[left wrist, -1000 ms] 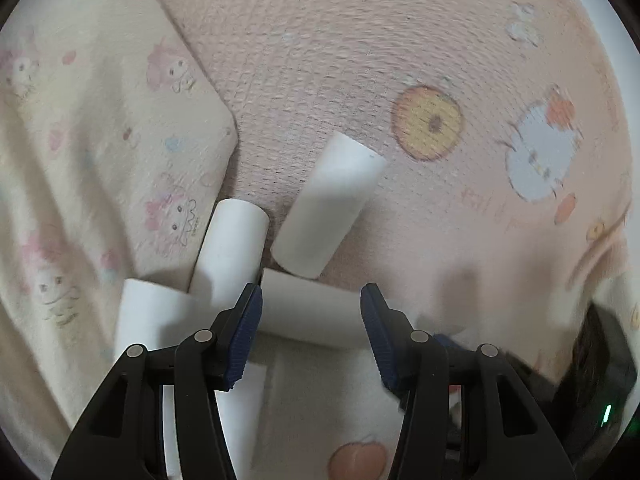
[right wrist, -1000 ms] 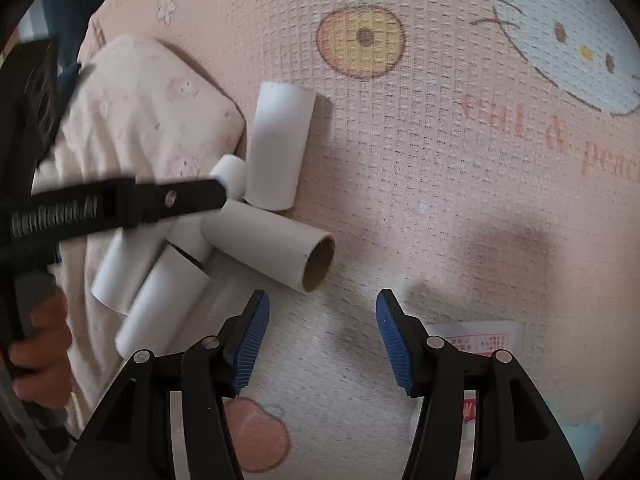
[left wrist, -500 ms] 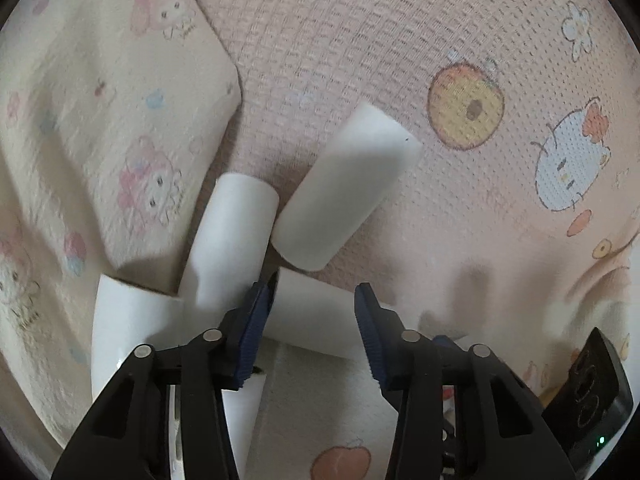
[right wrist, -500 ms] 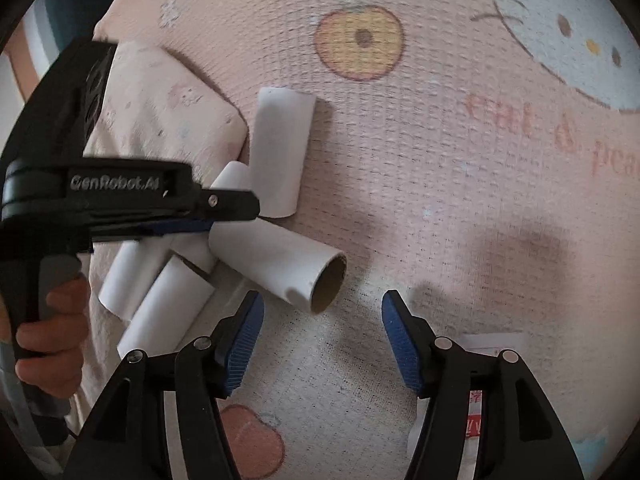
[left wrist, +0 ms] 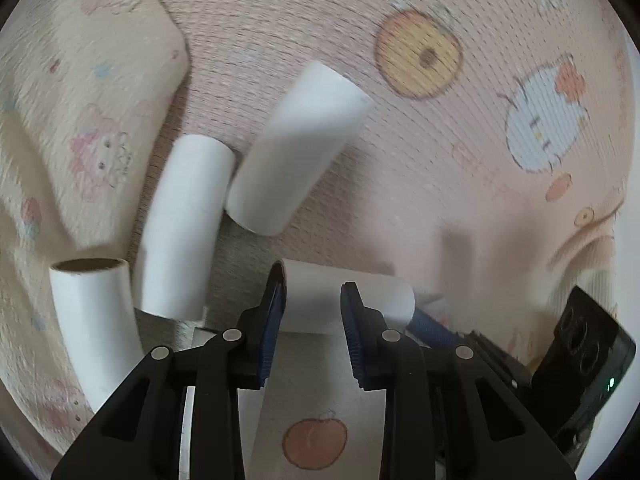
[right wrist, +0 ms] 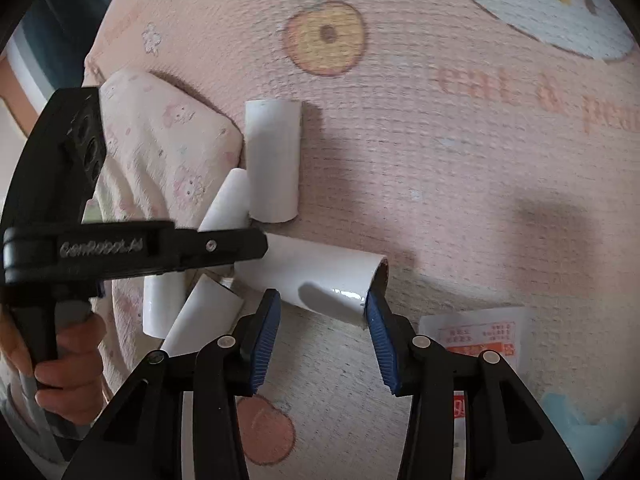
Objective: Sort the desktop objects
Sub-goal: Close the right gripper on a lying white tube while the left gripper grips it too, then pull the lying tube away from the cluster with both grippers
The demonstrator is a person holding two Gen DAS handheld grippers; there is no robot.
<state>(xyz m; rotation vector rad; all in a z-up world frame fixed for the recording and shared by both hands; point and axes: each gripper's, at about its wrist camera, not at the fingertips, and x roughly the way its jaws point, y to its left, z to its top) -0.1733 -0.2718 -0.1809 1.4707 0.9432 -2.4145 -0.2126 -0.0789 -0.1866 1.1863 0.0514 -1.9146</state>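
Cardboard tubes everywhere on this pink cartoon blanket [left wrist: 280, 12] — and both tools are going for the same one. In the left wrist view the left gripper [left wrist: 312, 304] has its blue pads on either side of the near tube [left wrist: 312, 296], which lies crosswise at the near middle of the scene; the jaws are closing, the tube is between them, the left pad at its open end, though whether both pads are pressing yet I cannot tell. In the right wrist view the right gripper [right wrist: 324, 316] is over the other end of that same tube, jaws closing too, the right pad right at the brown open rim and the left pad standing apart from the tube's side — not gripped yet. Farther off, a second tube [left wrist: 296, 148] lies tilted on the blanket, touching the end of a third tube [left wrist: 184, 224] to its left; a fourth tube [left wrist: 96, 320] sits at the near left, open end up toward the far side. Behind them on the left lies a folded cream cloth [left wrist: 80, 92] with little pink characters. A hand [right wrist: 68, 356] grips the left tool's handle at the left edge of the right wrist view, and a white packet [right wrist: 476, 332] with red print lies just right of the right gripper
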